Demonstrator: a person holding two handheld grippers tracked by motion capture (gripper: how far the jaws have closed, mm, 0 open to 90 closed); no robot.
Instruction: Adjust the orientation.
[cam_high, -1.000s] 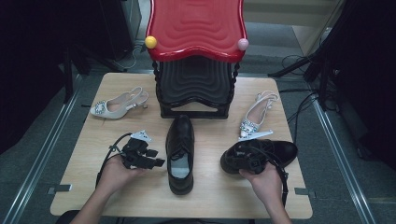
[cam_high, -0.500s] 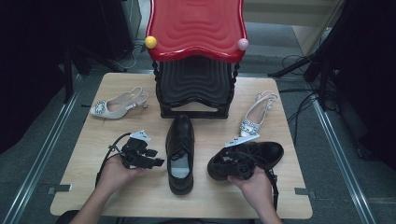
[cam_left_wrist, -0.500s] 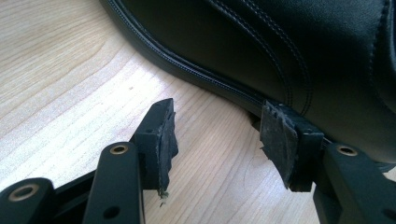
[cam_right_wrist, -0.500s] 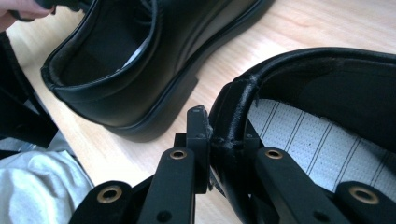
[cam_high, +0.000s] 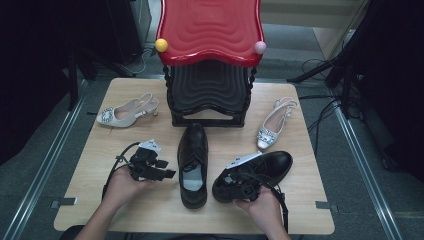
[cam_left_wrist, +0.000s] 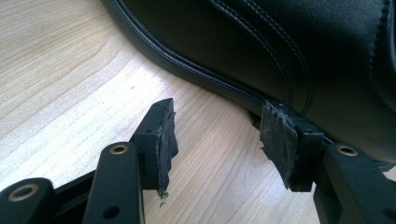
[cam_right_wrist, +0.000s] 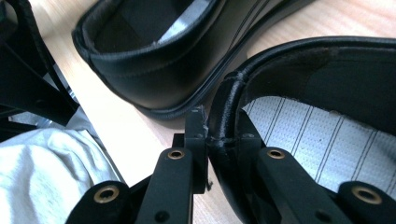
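On table (cam_high: 100, 150), right tongs (cam_right_wrist: 215, 135) pinch shoe heel (cam_right_wrist: 224, 116); left tongs (cam_left_wrist: 219, 140) gape.

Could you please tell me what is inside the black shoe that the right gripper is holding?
Inside the held black shoe a pale perforated insole with thin lines shows at the heel. One jaw of the right gripper reaches inside the heel collar. The toe end is covered by the upper.

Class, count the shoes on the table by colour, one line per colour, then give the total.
Black leather shoes: 2, one in the middle and one clamped by the right gripper.
Pale slingback heels: 2, left and right.
Total: 4
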